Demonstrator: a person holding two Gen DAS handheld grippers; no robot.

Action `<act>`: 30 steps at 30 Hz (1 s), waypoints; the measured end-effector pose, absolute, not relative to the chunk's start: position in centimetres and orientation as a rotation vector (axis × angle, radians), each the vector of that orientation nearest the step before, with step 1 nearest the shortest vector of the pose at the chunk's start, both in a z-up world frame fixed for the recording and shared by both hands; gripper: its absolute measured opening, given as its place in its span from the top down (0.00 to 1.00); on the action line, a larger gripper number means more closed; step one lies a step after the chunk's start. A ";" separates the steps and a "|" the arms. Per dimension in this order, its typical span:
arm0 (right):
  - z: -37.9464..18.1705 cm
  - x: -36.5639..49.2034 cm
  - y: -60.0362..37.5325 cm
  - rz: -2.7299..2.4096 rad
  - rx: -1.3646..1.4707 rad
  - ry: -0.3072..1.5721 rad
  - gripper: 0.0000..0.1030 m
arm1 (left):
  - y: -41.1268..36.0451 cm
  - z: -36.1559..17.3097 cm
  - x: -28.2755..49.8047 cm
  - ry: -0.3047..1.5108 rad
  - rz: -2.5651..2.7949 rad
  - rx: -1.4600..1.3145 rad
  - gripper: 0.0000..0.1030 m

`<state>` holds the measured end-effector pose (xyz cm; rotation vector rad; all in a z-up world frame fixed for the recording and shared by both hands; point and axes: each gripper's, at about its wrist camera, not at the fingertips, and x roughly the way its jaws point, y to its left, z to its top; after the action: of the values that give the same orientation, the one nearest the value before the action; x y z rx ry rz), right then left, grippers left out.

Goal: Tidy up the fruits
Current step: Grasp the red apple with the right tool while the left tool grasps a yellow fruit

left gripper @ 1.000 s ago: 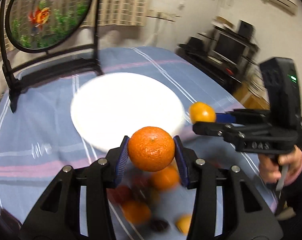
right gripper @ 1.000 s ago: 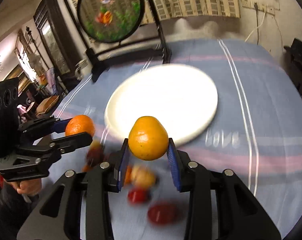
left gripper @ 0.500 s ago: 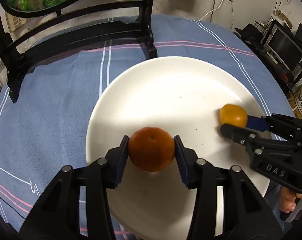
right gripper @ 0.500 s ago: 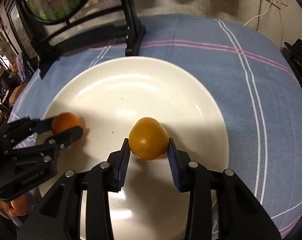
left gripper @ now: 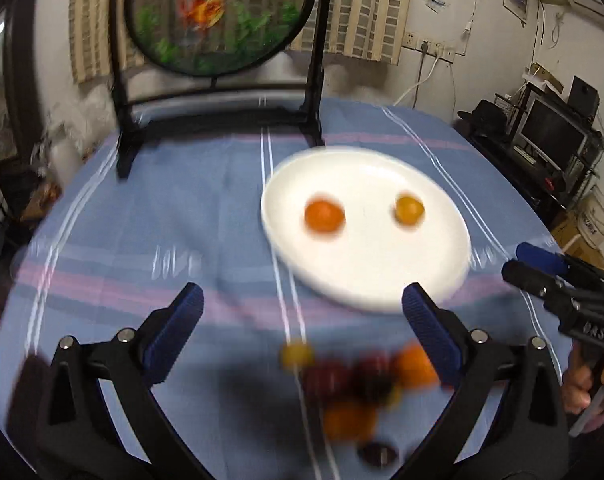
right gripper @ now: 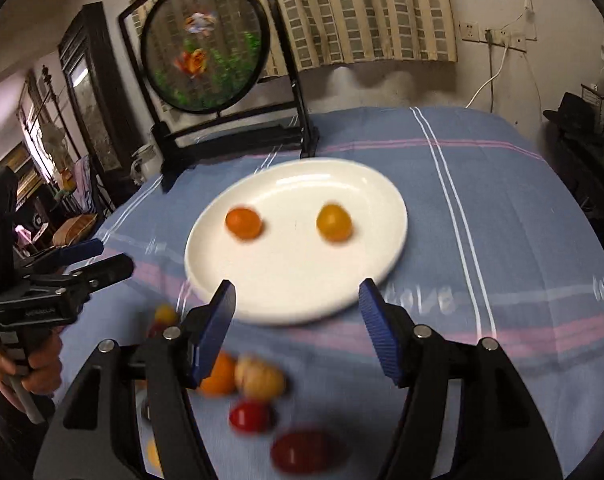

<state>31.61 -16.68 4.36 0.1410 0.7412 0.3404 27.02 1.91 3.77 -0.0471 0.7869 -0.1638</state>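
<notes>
While both grippers hang near the white plate (right gripper: pixel 206 276), the jaws of the left gripper (left gripper: pixel 298 312) and right gripper (right gripper: pixel 296 308) are opening with nothing between the fingers. An orange fruit (right gripper: pixel 243 222) and a yellower fruit (right gripper: pixel 333 221) lie apart on the plate. The placing step looks complete; the next move probably calls for reaching to the loose fruit pile (right gripper: pixel 246 396) on the near tabletop (right gripper: pixel 501 208) and centring one piece between the fingers. Cloth lettering reads "love" (right gripper: pixel 419 300).
</notes>
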 end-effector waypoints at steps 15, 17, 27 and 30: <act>-0.3 25.1 -15.5 0.283 -0.029 0.810 0.37 | 4.2 -3.2 17.9 0.872 -0.076 -0.079 0.02; -0.7 25.2 -15.6 0.271 -0.019 0.834 0.37 | 3.8 -3.1 18.0 0.875 -0.078 -0.064 0.02; -1.7 26.0 -15.0 0.253 -0.051 0.882 0.37 | 3.7 -3.3 18.3 0.897 -0.089 -0.058 0.02; -1.4 25.9 -14.1 0.237 -0.118 0.841 0.37 | 3.5 -3.1 18.1 0.886 -0.093 -0.048 0.02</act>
<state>25.91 -14.09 -1.38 -0.1179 0.8409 0.2369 18.14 3.49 -3.10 -0.0480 0.8864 -0.0934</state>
